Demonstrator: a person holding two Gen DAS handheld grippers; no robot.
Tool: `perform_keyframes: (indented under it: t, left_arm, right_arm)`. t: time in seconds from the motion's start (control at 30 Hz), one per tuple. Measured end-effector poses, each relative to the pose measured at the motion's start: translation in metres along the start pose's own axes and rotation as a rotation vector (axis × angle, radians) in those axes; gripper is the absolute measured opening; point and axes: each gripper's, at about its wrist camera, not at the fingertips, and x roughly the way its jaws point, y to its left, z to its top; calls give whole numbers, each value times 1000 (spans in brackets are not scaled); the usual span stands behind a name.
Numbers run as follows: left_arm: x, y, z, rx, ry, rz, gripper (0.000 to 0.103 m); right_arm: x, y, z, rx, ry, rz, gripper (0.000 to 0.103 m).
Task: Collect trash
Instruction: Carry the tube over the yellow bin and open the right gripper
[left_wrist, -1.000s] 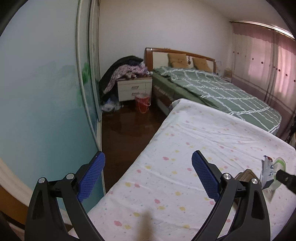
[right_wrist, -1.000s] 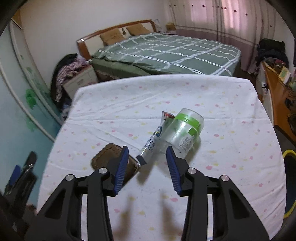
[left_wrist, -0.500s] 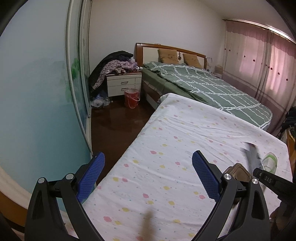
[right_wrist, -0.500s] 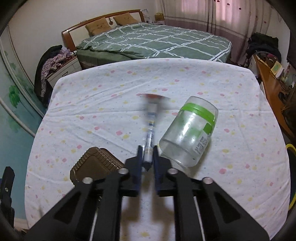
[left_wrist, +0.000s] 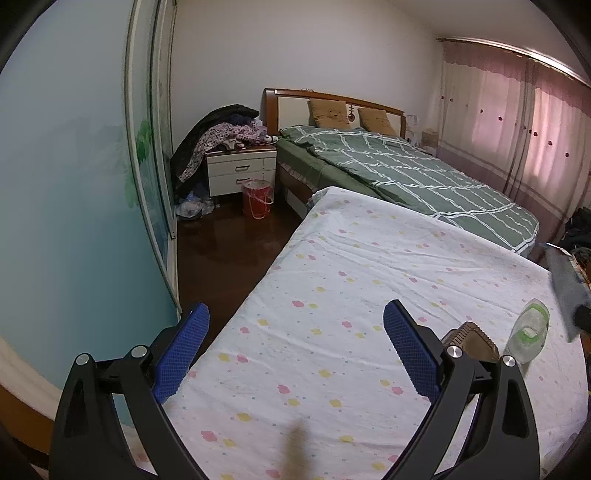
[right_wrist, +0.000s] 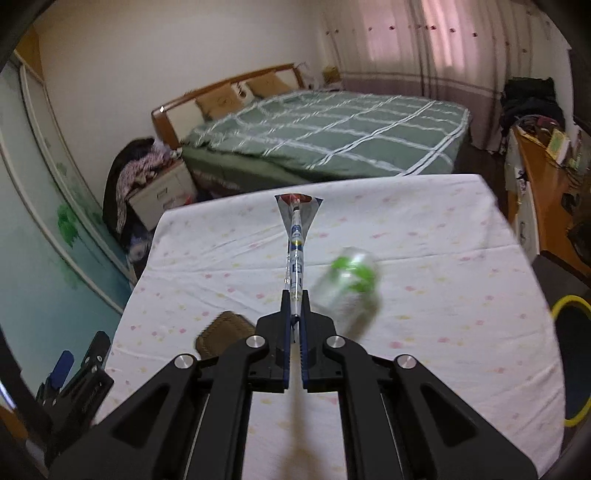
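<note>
My right gripper (right_wrist: 294, 295) is shut on a flattened silver snack wrapper (right_wrist: 296, 236) and holds it edge-on, lifted above the white dotted bed sheet (right_wrist: 424, 258). A clear plastic jar with a green band (right_wrist: 349, 284) lies on its side on the sheet just right of the gripper. A brown ridged plastic tray (right_wrist: 221, 328) lies at its left. In the left wrist view my left gripper (left_wrist: 295, 328) is open and empty over the sheet's near left edge; the jar (left_wrist: 528, 334), the tray (left_wrist: 471, 341) and the blurred wrapper (left_wrist: 565, 291) show at the right.
A red bucket (left_wrist: 257, 197) stands on the dark floor by a white nightstand (left_wrist: 240, 171) piled with clothes. A green-quilted bed (left_wrist: 406, 173) lies beyond the sheet. A mirrored wardrobe (left_wrist: 74, 184) runs along the left. A cluttered wooden desk (right_wrist: 546, 184) is at the right.
My right gripper has shut on the wrapper and lifted it off the sheet; the jar has shifted slightly. The left gripper stays open and has turned a little toward the room.
</note>
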Motion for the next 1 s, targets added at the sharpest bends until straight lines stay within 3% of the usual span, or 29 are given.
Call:
perform_keyframes:
  t: [0.13, 0.3, 0.57, 0.77, 1.0]
  left_arm:
    - [-3, -3, -1, 13, -9, -36, 94]
    - [-5, -10, -2, 35, -15, -81, 95]
    - [-12, -37, -9, 131, -29, -140, 95]
    - [-32, -62, -15, 210, -19, -190, 95]
    - [-57, -91, -30, 239, 27, -286, 95]
  right_arm:
    - [-28, -49, -9, 54, -53, -90, 4]
    - [-58, -132, -32, 159, -110, -293, 4]
    - [-79, -251, -78, 359, -74, -485, 4]
    - [-86, -301, -98, 455, -58, -538, 4]
    - [-81, -329, -108, 539, -33, -499, 8]
